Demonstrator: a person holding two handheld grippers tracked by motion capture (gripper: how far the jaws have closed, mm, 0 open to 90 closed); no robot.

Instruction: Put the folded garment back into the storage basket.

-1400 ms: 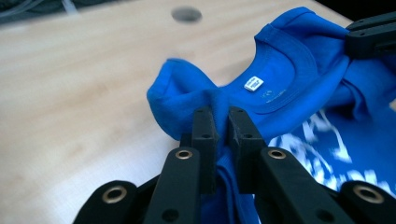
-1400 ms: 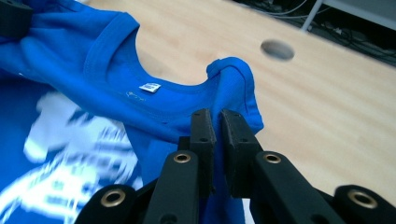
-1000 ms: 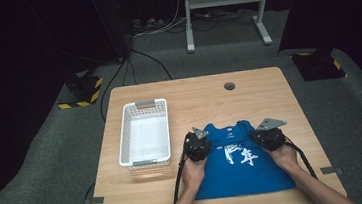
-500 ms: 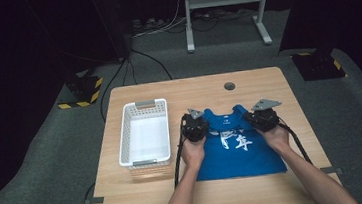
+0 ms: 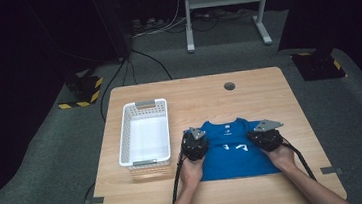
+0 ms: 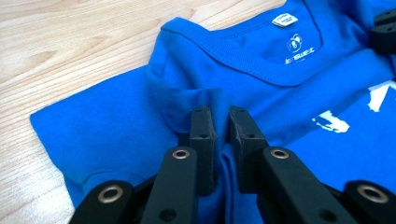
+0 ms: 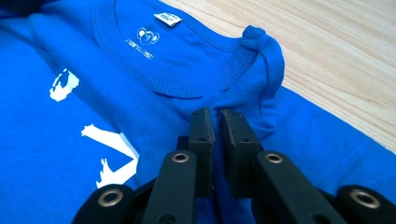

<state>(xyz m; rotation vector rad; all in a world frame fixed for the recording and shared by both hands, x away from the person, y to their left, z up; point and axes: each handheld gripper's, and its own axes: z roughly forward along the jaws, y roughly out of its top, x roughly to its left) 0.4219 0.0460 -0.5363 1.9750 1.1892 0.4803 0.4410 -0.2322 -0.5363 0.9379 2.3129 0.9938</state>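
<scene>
blue t-shirt (image 5: pixel 234 149) lies collar away from the person, its hem edge (folded under?) hidden; left gripper (image 5: pixel 193 145) and right gripper (image 5: pixel 265 136) each pinch shoulder fabric.

A light wooden table (image 5: pixel 268 88) carries a white basket (image 5: pixel 144 133) (left side) and a blue T-shirt (image 5: pixel 234 154).

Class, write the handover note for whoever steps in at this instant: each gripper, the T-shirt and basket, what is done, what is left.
Left gripper: shut on a fold of the blue T-shirt near the collar's left side.
Right gripper: shut on a fold near the collar's right side.
T-shirt: on the table, collar away from the person, lower part apparently folded under.
White basket: left of the shirt, nothing in it.
Done: both shoulders gripped.
Left: probably finish folding, then put the shirt in the basket.
</scene>
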